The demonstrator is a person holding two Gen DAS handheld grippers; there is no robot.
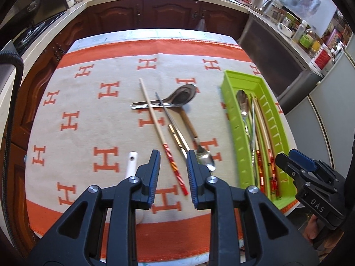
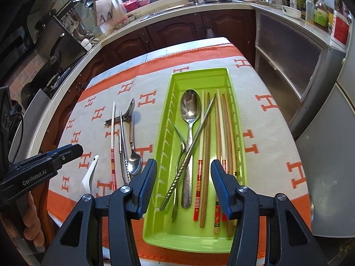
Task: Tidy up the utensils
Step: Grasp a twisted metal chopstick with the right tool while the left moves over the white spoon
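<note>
A green utensil tray (image 2: 168, 133) lies on the right of the cloth, also in the left wrist view (image 1: 230, 110). It holds a large metal spoon (image 2: 190, 108), a fork, a metal chopstick (image 2: 193, 146) and several wooden and red-ended chopsticks. Loose on the cloth are a white chopstick with a red end (image 1: 153, 115), a metal chopstick (image 1: 175, 133), a dark soup spoon (image 1: 182, 96), a wooden-handled spoon (image 1: 206, 157) and a white ceramic spoon (image 1: 132, 161). My left gripper (image 1: 173, 157) hovers open over the red chopstick end, holding nothing. My right gripper (image 2: 184, 166) stands open above the tray's near end, empty.
The table wears an orange-bordered cloth (image 1: 106, 119) printed with H letters. Dark wooden cabinets (image 1: 168, 13) and a counter with a sink run behind it. A crowded counter and a grey fridge (image 2: 328, 155) stand to the right. A person's hand holds each gripper.
</note>
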